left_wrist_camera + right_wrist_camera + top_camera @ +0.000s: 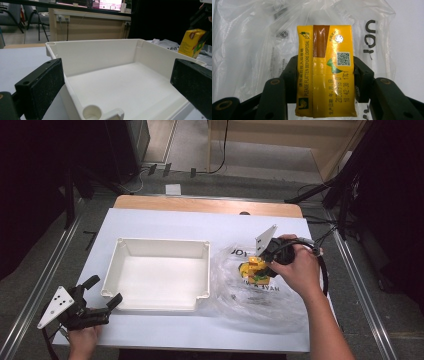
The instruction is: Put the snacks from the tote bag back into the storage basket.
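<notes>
A yellow drink carton (325,70) with brown and green print is clamped between the two black jaws of my right gripper (325,72), held over a crumpled clear plastic bag (252,45). From above, the carton (254,269) sits at the bag (255,295), right of the white tray (156,245), with my right gripper (266,261) shut on it. My left gripper (103,291) rests open at the tray's near left corner. Its own camera looks into the tray (100,52) between its spread pads (43,85), and the carton (192,42) shows beyond the far wall.
The white tray is empty inside. A white sheet (165,220) covers most of a wooden table (200,205). Black stands and cables (340,195) surround the table on a grey floor.
</notes>
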The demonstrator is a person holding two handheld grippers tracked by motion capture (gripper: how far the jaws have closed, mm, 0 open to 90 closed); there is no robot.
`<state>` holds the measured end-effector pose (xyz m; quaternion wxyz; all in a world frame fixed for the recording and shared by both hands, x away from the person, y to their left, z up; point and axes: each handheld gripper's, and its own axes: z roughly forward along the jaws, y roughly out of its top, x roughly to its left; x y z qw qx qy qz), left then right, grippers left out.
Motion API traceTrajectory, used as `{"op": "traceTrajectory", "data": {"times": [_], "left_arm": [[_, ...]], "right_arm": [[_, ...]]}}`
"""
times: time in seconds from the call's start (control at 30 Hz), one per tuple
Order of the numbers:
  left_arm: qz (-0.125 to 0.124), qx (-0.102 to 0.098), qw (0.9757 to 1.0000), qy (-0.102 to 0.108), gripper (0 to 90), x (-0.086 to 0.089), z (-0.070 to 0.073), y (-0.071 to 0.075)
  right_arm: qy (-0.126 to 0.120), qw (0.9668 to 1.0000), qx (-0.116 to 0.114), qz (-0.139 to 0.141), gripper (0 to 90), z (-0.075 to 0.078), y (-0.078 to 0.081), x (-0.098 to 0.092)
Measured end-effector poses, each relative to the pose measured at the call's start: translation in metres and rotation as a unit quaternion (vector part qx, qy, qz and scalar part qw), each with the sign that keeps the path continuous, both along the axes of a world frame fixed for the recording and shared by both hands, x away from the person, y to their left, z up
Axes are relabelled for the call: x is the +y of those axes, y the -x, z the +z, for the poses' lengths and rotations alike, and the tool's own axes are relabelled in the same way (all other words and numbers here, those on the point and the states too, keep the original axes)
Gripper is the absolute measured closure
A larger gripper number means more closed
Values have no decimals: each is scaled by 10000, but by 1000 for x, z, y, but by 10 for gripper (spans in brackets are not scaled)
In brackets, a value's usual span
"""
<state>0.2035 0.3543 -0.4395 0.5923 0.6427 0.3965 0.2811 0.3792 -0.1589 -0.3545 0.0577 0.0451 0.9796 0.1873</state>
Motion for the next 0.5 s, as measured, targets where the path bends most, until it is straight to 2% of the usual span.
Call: {"op": "traceTrajectory", "data": {"times": [0.17,0.5], "left_arm": [[8,-7,10000,-40,0,-1,0,0],[22,-15,10000,-33,0,-1,0,0]], "right_arm": [[-93,9999,62,-76,516,8,-1,5],[-212,9998,9,-60,515,20,-3,13]]}}
